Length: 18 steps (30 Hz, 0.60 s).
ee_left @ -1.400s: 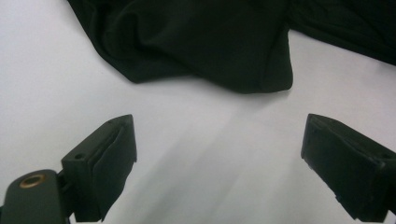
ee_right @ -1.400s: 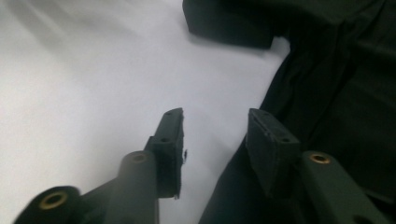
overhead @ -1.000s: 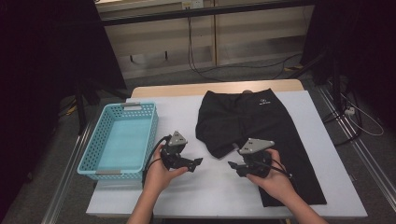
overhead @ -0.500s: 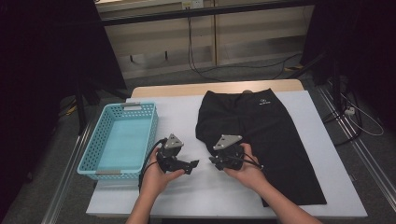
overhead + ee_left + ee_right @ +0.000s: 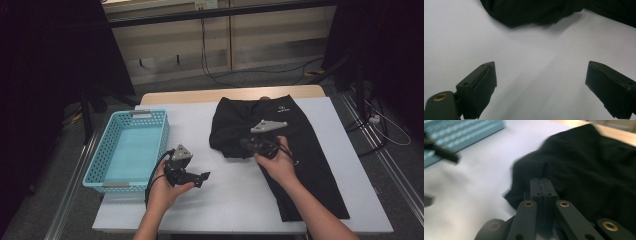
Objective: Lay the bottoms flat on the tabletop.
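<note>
soft cloth, pinch at the hem

the black shorts [image 5: 280, 150] lie spread on the right half of the white table [image 5: 230, 200], waistband toward the far edge, one leg running down toward you. expect them to be light, limp and floppy: they will sag and drag from any single grip, and the smooth fabric may slip from a shallow pinch. take them at a hem or a folded edge, where the cloth doubles up.

your right gripper [image 5: 248, 145] sits at the near left edge of the shorts, hand resting over the cloth. its jaws have just been closing and now stand pressed together; in the right gripper view the pads [image 5: 543, 187] meet over the cloth's edge, but whether any fabric is caught between them you cannot tell.

your left gripper [image 5: 202, 177] waits over bare table beside the blue basket [image 5: 100, 170], pointing toward the shorts, jaws spread wide and holding nothing.
</note>
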Tool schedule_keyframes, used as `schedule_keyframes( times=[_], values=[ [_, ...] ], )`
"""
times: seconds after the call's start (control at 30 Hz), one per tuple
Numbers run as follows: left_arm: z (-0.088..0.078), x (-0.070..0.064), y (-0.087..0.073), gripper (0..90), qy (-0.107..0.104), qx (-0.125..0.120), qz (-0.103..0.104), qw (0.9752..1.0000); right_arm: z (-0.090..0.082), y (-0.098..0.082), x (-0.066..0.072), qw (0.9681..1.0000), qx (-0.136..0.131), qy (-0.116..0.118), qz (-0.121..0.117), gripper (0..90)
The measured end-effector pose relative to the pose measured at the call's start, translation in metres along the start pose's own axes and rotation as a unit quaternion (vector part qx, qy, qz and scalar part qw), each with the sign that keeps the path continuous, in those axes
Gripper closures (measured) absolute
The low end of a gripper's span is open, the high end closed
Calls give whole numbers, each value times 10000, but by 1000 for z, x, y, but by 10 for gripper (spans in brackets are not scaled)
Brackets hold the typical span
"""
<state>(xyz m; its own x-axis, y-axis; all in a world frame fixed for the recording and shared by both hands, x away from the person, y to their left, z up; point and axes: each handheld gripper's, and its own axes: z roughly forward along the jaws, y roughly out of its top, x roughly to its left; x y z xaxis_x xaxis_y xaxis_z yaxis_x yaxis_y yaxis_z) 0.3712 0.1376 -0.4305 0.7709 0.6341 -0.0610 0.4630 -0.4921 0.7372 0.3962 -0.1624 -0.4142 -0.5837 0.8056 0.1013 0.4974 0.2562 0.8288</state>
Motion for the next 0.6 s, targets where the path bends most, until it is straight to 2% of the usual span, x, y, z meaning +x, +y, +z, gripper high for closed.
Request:
schedule_keyframes(
  times=[0.07, 0.17, 0.37, 0.47, 0.53, 0.6],
  values=[
    [1, 0, 0, 100, -10, -15, -4, 10000, -1, 0, -12, 9999, -13, -127, 84, 900],
    [2, 0, 0, 101, -25, 21, -4, 10000, 3, -7, -24, 9993, 187, -273, 154, 900],
    [5, 0, 0, 101, -39, 24, -7, 10000, 19, -24, -29, 9968, 694, -383, 23, 891],
    [5, 0, 1, 101, -57, 25, 8, 10000, 23, -26, -25, 9962, 808, -321, -76, 830],
    [5, 0, 1, 102, -54, 30, 18, 10000, 22, -25, -23, 9961, 789, -366, -144, 752],
    [6, 0, 1, 102, -52, 31, 6, 10000, 18, -24, -21, 9965, 722, -415, -69, 651]
  ],
)
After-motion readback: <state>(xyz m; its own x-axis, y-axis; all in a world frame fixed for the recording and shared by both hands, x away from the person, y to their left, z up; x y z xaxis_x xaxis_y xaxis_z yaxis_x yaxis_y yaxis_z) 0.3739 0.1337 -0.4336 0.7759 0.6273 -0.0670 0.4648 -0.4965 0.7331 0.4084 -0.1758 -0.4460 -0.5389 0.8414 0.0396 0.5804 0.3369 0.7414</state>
